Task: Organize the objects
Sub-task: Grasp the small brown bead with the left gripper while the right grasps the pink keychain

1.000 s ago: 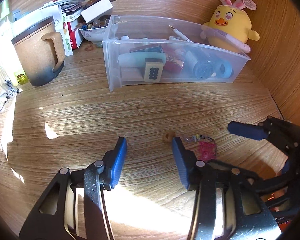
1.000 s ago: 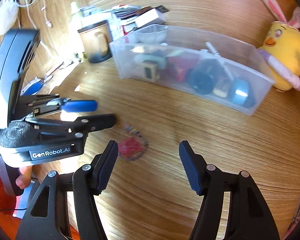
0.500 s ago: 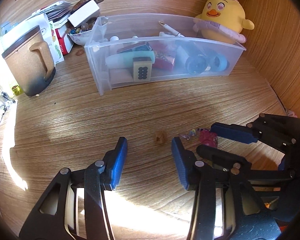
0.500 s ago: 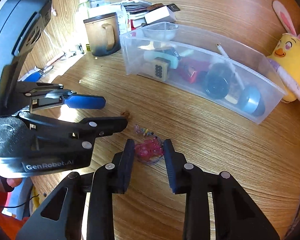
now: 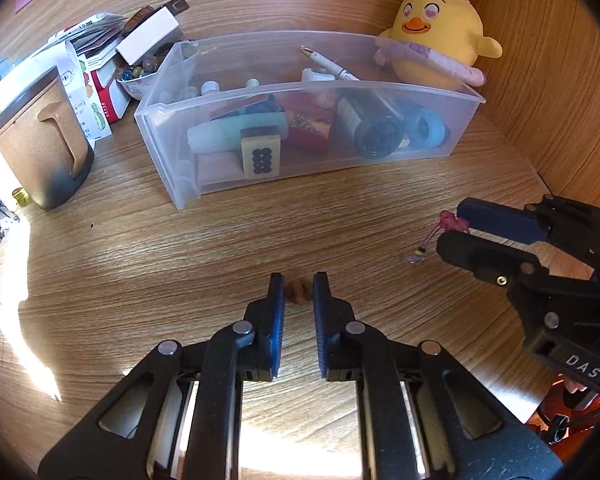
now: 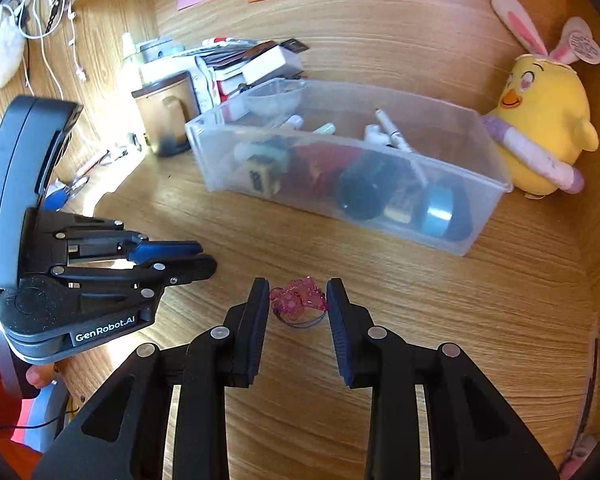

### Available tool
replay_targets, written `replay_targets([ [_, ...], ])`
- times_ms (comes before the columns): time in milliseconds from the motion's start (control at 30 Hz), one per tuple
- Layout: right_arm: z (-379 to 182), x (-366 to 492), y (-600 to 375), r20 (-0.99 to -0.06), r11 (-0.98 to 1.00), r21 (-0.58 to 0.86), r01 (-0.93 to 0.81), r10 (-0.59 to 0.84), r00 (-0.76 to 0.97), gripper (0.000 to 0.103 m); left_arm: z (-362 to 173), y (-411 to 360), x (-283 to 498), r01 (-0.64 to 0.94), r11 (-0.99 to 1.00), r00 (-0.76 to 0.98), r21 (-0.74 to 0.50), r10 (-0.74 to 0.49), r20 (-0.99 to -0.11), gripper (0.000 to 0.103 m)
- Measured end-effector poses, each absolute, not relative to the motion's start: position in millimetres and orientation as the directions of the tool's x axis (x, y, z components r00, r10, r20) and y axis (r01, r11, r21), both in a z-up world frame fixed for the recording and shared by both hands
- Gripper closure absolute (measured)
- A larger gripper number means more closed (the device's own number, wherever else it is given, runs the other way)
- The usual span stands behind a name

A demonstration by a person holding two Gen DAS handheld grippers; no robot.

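Jaws of left gripper [image 5: 298, 294] pinched narrow on small brown bead [image 5: 298, 295], down at wooden desk [image 5: 220, 248]. Jaws of right gripper [image 6: 298, 300] clamped on pink crystal charm [image 6: 298, 299], raised off desk, beaded cord [image 5: 420, 250] dangling below. Behind both, clear plastic bin [image 5: 300, 96] full of oddments; yellow chick plush [image 5: 440, 40] just beside bin's right end; brown mug [image 5: 40, 140] off to left.

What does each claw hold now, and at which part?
The left claw pinches the small brown bead at its two sides. The right claw grips the pink translucent charm by its sides.
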State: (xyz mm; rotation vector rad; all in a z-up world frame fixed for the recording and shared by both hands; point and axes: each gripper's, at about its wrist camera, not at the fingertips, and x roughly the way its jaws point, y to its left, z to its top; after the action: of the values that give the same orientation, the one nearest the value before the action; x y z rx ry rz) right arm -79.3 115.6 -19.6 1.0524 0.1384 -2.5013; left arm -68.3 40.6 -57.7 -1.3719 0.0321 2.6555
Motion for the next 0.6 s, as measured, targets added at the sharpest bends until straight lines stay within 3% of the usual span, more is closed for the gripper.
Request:
replay_targets([
  [600,13.4,-97.3,120.7,-0.625,-0.901,0.081,0.426,-0.379,-0.682,0.076,-21.3,26.7,-73.3,-0.078,-0.990,-0.658,-0.116,0.138,-0.740,0.090],
])
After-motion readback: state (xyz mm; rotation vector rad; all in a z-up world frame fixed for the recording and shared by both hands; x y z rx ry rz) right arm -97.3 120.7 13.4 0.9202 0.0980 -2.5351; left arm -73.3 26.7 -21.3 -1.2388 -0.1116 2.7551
